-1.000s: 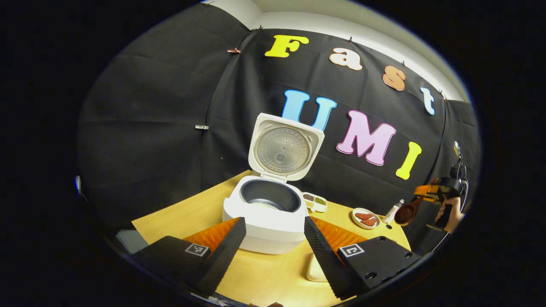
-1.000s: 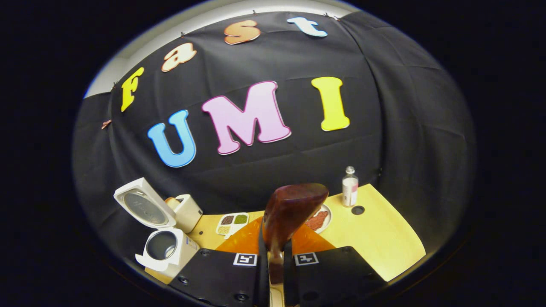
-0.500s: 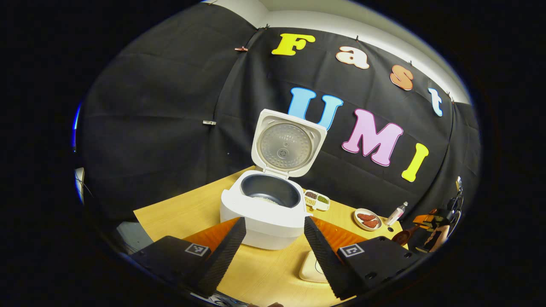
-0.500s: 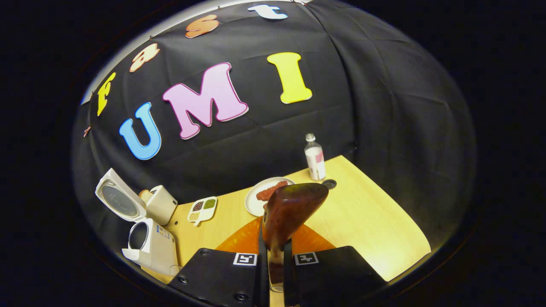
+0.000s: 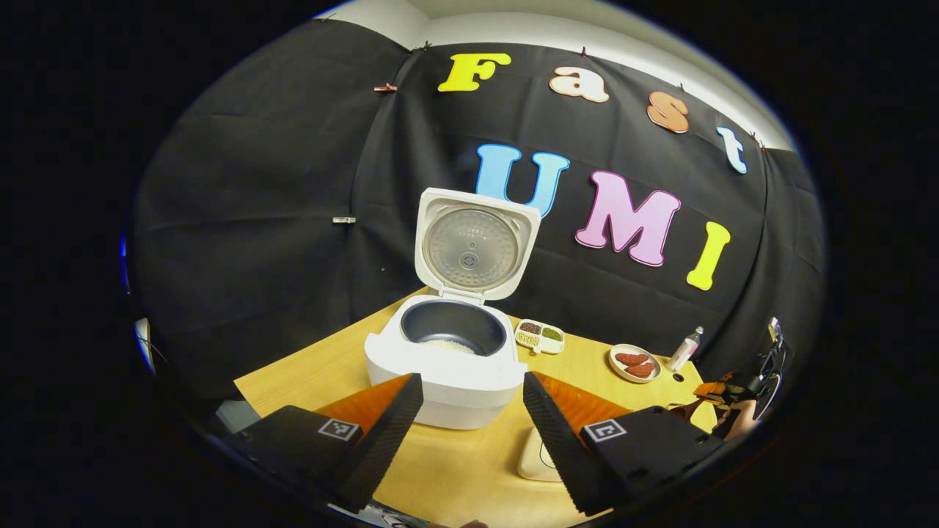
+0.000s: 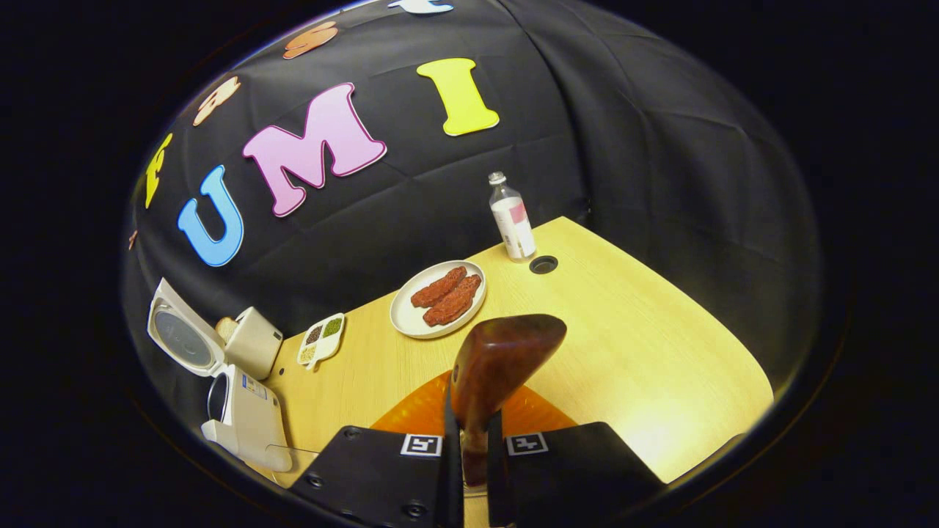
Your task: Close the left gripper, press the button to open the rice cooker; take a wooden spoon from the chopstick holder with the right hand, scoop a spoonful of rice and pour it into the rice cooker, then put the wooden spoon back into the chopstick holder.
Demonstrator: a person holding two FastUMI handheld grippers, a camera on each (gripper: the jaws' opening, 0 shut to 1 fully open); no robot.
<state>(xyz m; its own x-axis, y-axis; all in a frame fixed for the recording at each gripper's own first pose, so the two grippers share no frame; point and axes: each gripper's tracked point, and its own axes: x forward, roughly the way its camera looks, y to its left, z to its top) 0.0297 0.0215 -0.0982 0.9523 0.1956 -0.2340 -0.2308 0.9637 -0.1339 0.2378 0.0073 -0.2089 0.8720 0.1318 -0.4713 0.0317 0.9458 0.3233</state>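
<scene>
Jaws of right gripper [image 6: 469,455] clamped on wooden spoon [image 6: 499,367], left gripper [image 5: 469,433] wide before open rice cooker [image 5: 447,367].

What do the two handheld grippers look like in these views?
The left gripper has black blocky bodies with square black-and-white tag markers, orange parts behind them, and jaws with ribbed inner faces. The right gripper has the same black bodies, paired tag markers and an orange part.
</scene>
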